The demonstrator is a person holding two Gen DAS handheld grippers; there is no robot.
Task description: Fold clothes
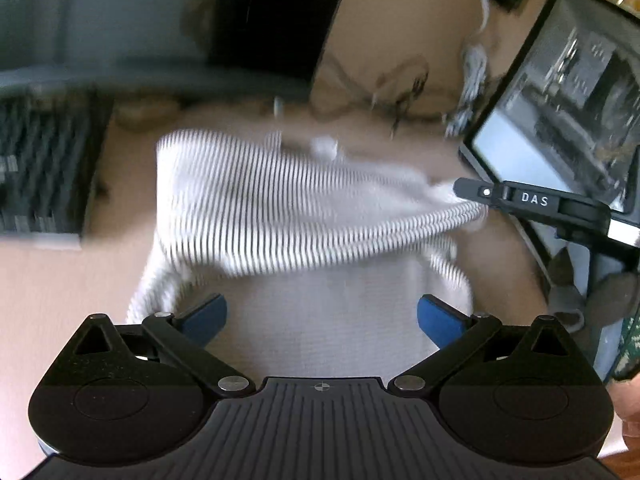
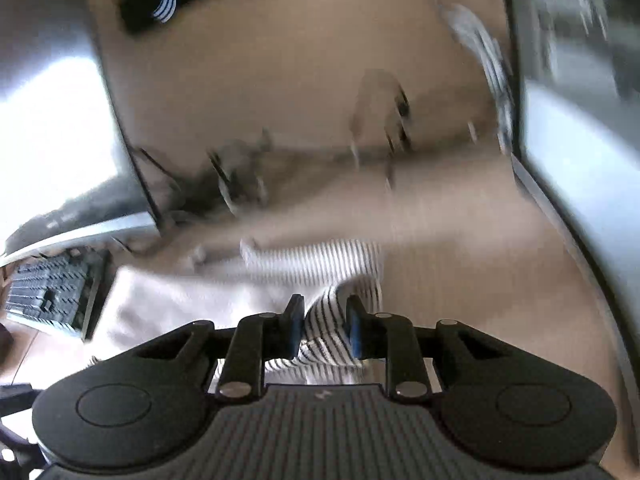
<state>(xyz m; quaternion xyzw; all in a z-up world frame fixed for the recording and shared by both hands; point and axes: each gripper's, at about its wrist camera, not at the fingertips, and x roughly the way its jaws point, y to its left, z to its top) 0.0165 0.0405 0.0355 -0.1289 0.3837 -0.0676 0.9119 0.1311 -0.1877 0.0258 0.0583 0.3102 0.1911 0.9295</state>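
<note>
A white garment with thin dark stripes (image 1: pixel 280 208) lies on a tan desk (image 1: pixel 48 280), blurred by motion. My left gripper (image 1: pixel 322 316) is open and empty, its blue pads (image 1: pixel 438 320) spread over the near part of the cloth. My right gripper (image 1: pixel 476 200) comes in from the right, shut on a bunched edge of the garment, lifted and stretched across. In the right wrist view my right gripper (image 2: pixel 323 330) is shut on the striped cloth (image 2: pixel 326 332), with more of the garment (image 2: pixel 312 260) beyond it.
A black keyboard (image 1: pixel 44 168) lies at the left. A dark monitor (image 1: pixel 276 16) stands behind, and a second screen (image 1: pixel 560 92) at the right. Cables (image 1: pixel 472 76) lie at the back of the desk. The keyboard also shows in the right wrist view (image 2: pixel 48 288).
</note>
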